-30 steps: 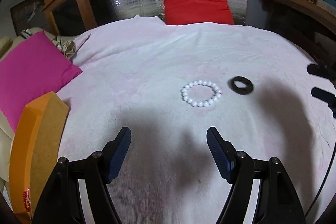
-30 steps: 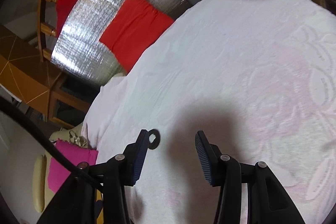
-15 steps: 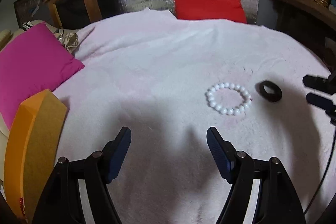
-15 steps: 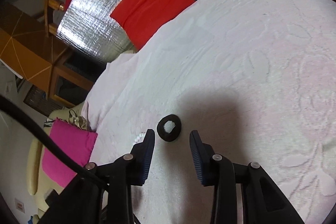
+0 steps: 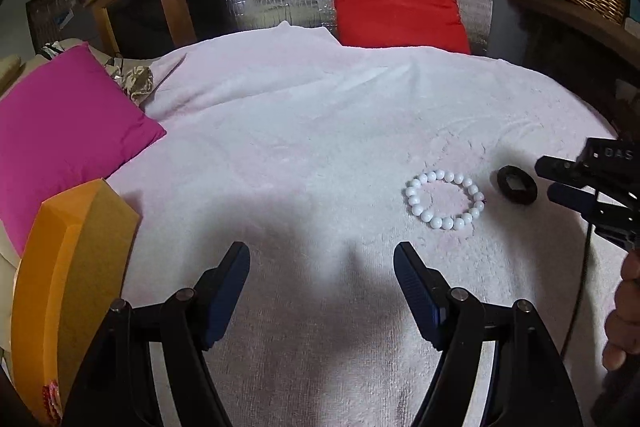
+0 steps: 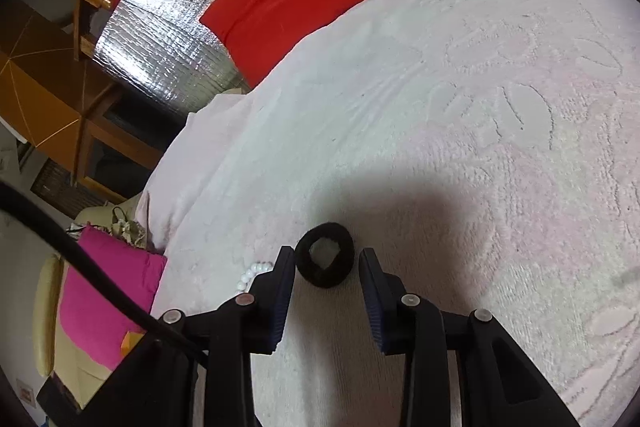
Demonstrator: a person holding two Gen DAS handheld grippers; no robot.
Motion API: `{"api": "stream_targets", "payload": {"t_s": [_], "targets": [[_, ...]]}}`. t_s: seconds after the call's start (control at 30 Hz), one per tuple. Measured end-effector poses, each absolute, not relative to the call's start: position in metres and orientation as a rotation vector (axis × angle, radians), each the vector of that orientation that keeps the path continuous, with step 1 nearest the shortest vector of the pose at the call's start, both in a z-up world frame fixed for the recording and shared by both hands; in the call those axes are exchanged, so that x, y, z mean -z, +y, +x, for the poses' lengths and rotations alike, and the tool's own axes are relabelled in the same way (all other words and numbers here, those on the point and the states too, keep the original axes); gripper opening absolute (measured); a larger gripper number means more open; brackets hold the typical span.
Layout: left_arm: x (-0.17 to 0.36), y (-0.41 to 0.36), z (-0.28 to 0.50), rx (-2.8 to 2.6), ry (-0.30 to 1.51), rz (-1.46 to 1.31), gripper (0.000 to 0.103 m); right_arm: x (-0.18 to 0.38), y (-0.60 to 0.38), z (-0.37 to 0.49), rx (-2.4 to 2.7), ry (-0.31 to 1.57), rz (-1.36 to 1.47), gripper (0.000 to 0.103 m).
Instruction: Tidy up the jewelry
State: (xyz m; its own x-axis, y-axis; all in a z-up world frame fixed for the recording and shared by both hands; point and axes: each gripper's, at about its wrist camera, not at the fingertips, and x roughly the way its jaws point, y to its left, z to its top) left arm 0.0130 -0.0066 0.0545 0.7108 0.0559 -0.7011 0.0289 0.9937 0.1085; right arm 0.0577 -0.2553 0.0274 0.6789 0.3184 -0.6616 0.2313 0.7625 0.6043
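1. The black ring (image 6: 325,255) lay on the pale pink blanket (image 5: 304,131), just past the right gripper (image 6: 326,259), whose fingers straddled it, spread and not touching.
2. The white bead bracelet (image 5: 445,199) lay just left of the ring.
3. The left gripper (image 5: 322,257) hovered nearer, spread wide, holding nothing.

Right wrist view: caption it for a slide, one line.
Open right gripper straddles a black ring on the pink blanket, white bead bracelet peeking out beside its left finger.
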Motion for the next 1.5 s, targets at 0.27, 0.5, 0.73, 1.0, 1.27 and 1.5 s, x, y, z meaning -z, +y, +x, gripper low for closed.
{"api": "stream_targets", "payload": {"t_s": [0.27,0.5,0.73,1.0,1.27,1.5], "targets": [[-0.054,-0.005,0.015,-0.017,0.784,0.118,0.075,-0.019,-0.241,0.07,0.001,0.864,0.649,0.02],[-0.052,-0.004,0.02,0.006,0.796,0.106,0.075,-0.02,-0.237,0.067,0.018,0.848,0.59,0.01],[-0.047,-0.018,0.027,0.069,0.824,0.087,0.075,-0.027,-0.256,0.048,0.001,0.828,0.606,0.01],[-0.052,-0.047,0.032,0.192,0.83,0.046,0.075,-0.027,-0.284,0.017,-0.02,0.839,0.628,0.01],[-0.045,-0.078,0.045,0.236,0.839,0.053,0.075,-0.028,-0.303,-0.018,-0.06,0.849,0.67,0.01],[-0.031,-0.087,0.063,0.188,0.862,0.068,0.075,-0.025,-0.318,-0.03,-0.063,0.852,0.666,0.01]]}}
